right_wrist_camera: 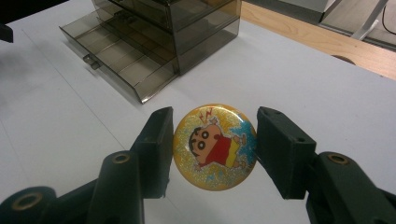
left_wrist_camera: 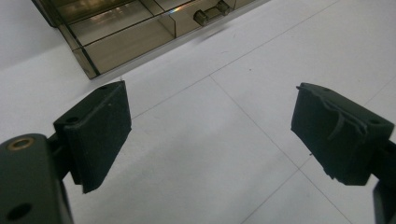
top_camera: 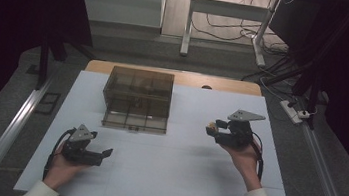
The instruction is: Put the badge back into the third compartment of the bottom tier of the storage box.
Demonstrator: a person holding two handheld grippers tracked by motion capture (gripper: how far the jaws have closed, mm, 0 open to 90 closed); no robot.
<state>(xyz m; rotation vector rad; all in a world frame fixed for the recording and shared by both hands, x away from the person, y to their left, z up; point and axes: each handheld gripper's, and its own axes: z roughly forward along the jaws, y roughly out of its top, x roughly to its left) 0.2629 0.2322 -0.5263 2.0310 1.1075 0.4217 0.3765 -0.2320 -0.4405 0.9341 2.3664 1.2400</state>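
right gripper (right_wrist_camera: 215, 147): closed on the round cartoon badge (right_wrist_camera: 215, 145), both pads pressing its rim, face towards the camera; in the high view it sits at about 4 o'clock from the organiser, well apart from it, raised off the white table (top_camera: 173, 173).
badge: held clear of the table surface, upright between the jaws, not yet near any compartment.
left gripper (left_wrist_camera: 212, 135): jaws wide apart with nothing between them; in the high view it rests low at about 7 o'clock from the organiser, pointing towards the table's middle.
drawer organiser (top_camera: 137, 98): smoky clear plastic box at 12 o'clock on the table, its bottom drawer (right_wrist_camera: 119, 56) pulled out towards the person, dividers showing, compartments apparently bare.
step in hand: judged to be the carry, with the badge picked up and the drawer already open to receive it.
next move: likely calls for bringing the right gripper over towards 10 o'clock above an open compartment, tilting the badge flat and lowering it before the jaws part.
caution: the rim grip looks slim, so a knock on a divider could flip the badge out.
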